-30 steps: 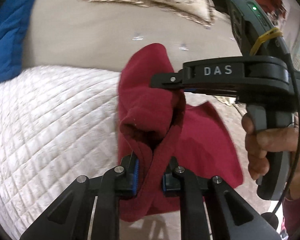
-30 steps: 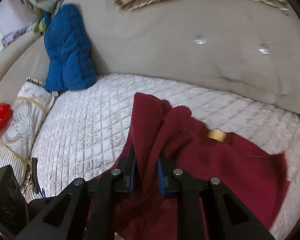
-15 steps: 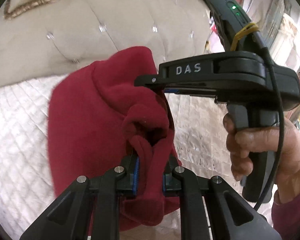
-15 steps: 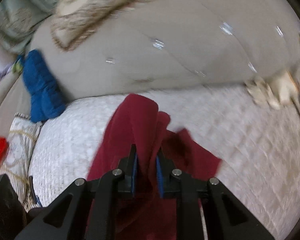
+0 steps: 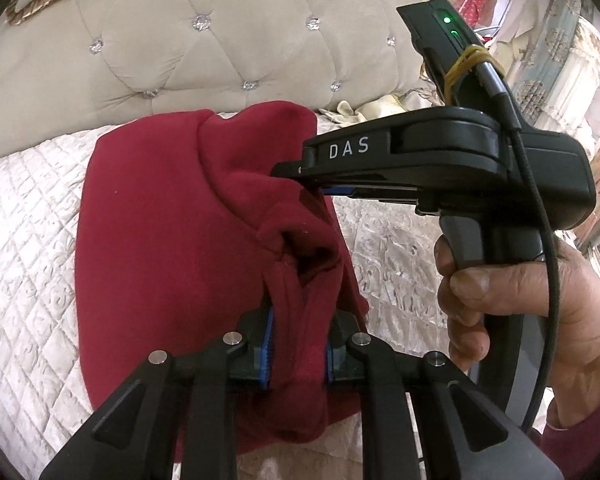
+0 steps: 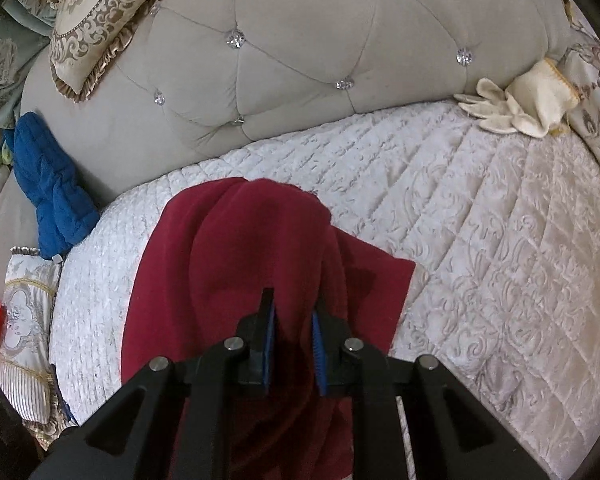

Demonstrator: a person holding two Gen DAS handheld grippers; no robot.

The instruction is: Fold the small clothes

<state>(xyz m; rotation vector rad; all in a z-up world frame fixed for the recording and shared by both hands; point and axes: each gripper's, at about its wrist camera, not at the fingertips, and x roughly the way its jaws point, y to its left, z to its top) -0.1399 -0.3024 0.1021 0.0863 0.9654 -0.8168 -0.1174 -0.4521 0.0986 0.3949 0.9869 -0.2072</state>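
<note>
A dark red garment (image 5: 172,248) is seen draped on the quilted white bed cover (image 6: 480,216), just in front of the tufted beige headboard (image 6: 320,52). A bunched fold of it is clamped between the closed jaws of the left gripper (image 5: 298,350). Another fold lies between the narrow jaws of the right gripper (image 6: 293,346), which are opening, and a pale glove (image 6: 516,108) is seen well apart, against the headboard.

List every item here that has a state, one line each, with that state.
Red garment: folded over on the quilted cover, edge gripped.
Left tongs: shut on the garment.
Right tongs: opening, cloth still between them.
Blue garment: crumpled against the backrest.
White gloves: lying loose.
</note>
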